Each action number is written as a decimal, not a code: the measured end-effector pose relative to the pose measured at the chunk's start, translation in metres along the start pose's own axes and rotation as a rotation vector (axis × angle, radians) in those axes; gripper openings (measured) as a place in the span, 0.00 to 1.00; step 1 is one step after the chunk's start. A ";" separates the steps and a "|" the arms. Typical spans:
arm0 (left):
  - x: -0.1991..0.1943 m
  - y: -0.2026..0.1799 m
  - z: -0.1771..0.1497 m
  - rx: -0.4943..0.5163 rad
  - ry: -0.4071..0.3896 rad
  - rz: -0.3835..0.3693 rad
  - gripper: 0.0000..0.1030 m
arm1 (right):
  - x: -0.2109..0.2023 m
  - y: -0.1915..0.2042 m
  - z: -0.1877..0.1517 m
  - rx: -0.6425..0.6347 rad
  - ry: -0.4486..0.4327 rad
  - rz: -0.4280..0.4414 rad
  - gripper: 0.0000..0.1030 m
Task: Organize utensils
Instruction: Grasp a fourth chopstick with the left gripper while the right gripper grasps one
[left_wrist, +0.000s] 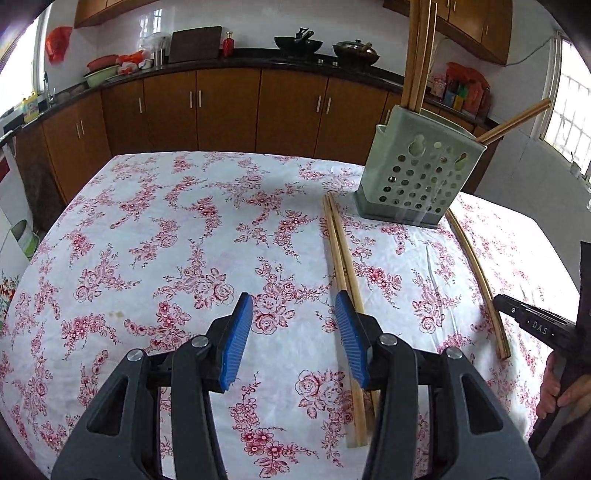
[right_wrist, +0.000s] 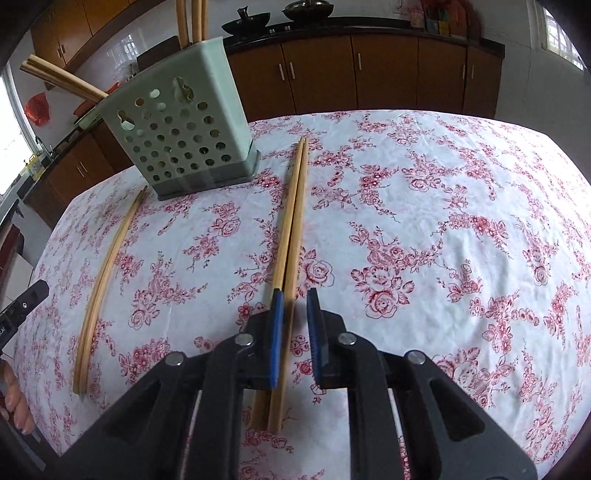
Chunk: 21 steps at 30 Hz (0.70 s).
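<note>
Both grippers angled down over floral-clothed worktop (left_wrist: 184, 221). Left gripper (left_wrist: 293, 338): jaws part open, empty, chopstick pair (left_wrist: 341, 266) lying under right-hand pad. Right gripper (right_wrist: 294, 332): jaws narrowed around second chopstick pair (right_wrist: 293, 221), one stick between pads; contact unclear. Green perforated holder (left_wrist: 417, 177) upright beyond, chopsticks inside, tops cut off. Person's fingers (left_wrist: 557, 387) partly visible at frame edge.

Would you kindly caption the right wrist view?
Right gripper fingers closing around wooden chopstick pair beside perforated green plastic utensil holder.
</note>
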<state>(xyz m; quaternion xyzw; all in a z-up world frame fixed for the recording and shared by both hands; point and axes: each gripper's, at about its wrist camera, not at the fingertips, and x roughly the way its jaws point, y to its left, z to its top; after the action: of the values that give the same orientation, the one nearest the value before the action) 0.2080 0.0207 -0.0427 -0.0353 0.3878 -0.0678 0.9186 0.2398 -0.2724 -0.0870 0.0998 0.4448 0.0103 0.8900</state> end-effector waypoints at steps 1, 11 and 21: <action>0.000 0.000 0.000 0.001 0.002 0.000 0.46 | 0.001 0.001 -0.002 -0.006 0.004 0.001 0.14; 0.008 -0.004 -0.007 0.008 0.047 -0.053 0.46 | 0.001 -0.034 0.007 0.078 -0.040 -0.152 0.07; 0.019 -0.031 -0.023 0.114 0.104 -0.094 0.26 | -0.002 -0.058 0.007 0.113 -0.051 -0.206 0.08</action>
<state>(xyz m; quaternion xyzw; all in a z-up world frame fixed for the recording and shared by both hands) 0.2018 -0.0129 -0.0688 0.0024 0.4282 -0.1347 0.8936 0.2399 -0.3302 -0.0921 0.1040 0.4298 -0.1089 0.8903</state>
